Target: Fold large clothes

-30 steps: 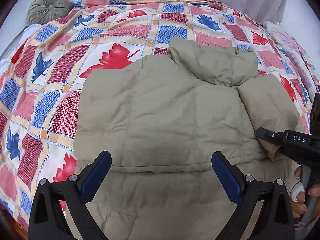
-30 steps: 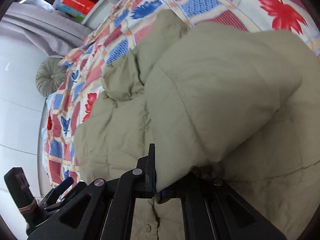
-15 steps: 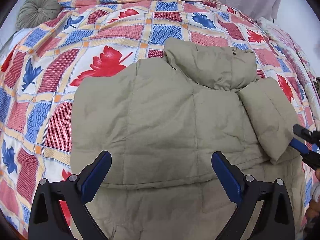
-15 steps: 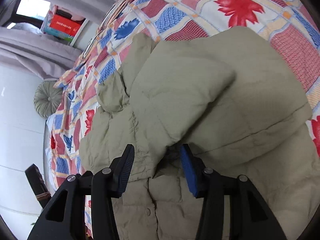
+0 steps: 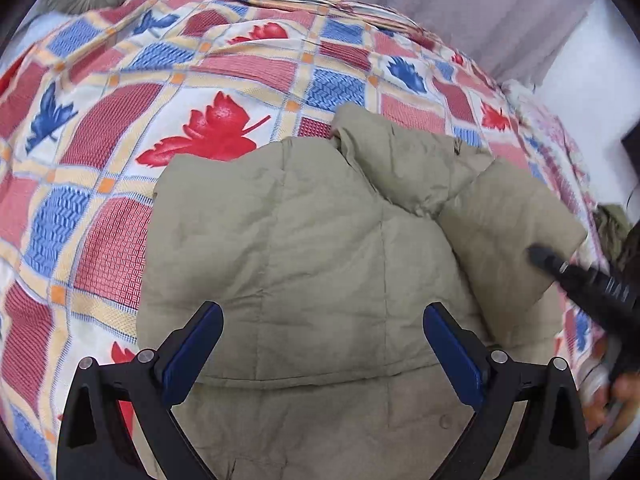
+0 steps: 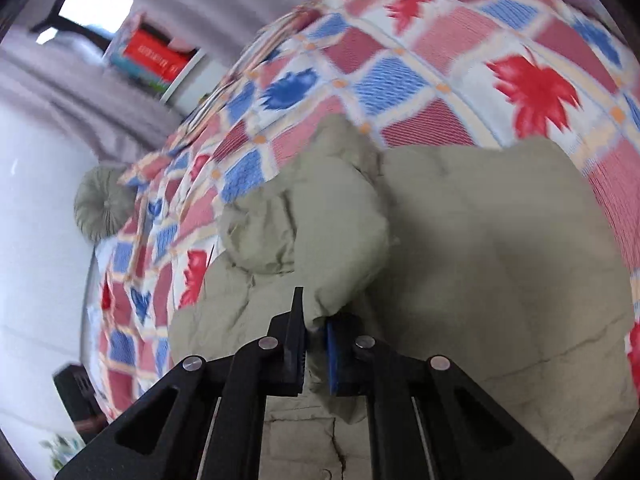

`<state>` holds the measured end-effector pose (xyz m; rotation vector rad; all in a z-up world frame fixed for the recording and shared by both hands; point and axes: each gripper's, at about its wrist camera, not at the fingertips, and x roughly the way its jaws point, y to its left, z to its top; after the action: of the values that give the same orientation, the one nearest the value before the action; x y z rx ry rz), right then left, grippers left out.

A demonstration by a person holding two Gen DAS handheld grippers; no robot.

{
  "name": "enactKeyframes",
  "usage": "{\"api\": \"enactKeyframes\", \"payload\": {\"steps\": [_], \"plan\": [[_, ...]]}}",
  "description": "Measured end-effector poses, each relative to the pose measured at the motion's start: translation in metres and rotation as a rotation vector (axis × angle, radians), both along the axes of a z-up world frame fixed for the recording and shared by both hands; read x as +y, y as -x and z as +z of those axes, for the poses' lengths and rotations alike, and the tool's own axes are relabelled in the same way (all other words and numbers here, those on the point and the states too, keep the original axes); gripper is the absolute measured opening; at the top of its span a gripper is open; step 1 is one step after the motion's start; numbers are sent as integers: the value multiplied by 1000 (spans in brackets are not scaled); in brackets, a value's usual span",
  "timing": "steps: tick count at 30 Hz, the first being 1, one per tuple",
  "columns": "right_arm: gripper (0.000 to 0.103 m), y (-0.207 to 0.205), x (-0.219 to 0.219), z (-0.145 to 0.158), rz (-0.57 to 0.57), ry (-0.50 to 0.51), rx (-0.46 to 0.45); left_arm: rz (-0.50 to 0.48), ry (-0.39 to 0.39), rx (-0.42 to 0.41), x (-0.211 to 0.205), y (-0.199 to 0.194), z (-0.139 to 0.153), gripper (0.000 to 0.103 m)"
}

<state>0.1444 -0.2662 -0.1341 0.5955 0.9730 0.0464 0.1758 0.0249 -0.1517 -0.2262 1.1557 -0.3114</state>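
A large khaki puffer jacket (image 5: 304,248) lies on the bed, its left side folded over the body and its hood (image 5: 404,160) toward the far side. My left gripper (image 5: 324,348) is open and empty, hovering over the jacket's lower body. My right gripper (image 6: 316,340) is shut on the end of the jacket's right sleeve (image 6: 340,248) and holds it lifted. In the left wrist view the right gripper (image 5: 560,268) shows as a blurred black tool at the sleeve (image 5: 508,240).
The bed has a red, blue and cream leaf-patterned quilt (image 5: 120,128). A round grey-green cushion (image 6: 104,204) lies at the bed's far corner. Grey curtains (image 5: 460,4) hang behind. A shelf with a red box (image 6: 156,56) stands by the wall.
My right gripper opened half a second ago, then shut again on the sleeve end and lifted it. My left gripper stayed open and drifted a little over the jacket.
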Motion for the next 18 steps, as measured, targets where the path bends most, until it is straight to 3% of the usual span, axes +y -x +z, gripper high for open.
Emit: {"api": "enactKeyframes", "payload": {"steps": [4, 8, 11, 13, 14, 18], "plan": [[9, -10, 66, -5, 179, 149, 27, 56, 96, 17, 18, -7, 3, 101], [11, -8, 99, -32, 274, 195, 113, 54, 159, 26, 22, -12, 3, 101], [33, -4, 107, -48, 307, 178, 163, 61, 200, 43, 19, -16, -1, 101], [67, 4, 105, -48, 312, 152, 167, 63, 237, 59, 16, -18, -4, 101], [71, 9, 102, -44, 313, 144, 158, 60, 246, 68, 12, -20, -6, 101], [71, 41, 67, -31, 264, 182, 146, 13, 238, 104, -14, -27, -22, 101]]}}
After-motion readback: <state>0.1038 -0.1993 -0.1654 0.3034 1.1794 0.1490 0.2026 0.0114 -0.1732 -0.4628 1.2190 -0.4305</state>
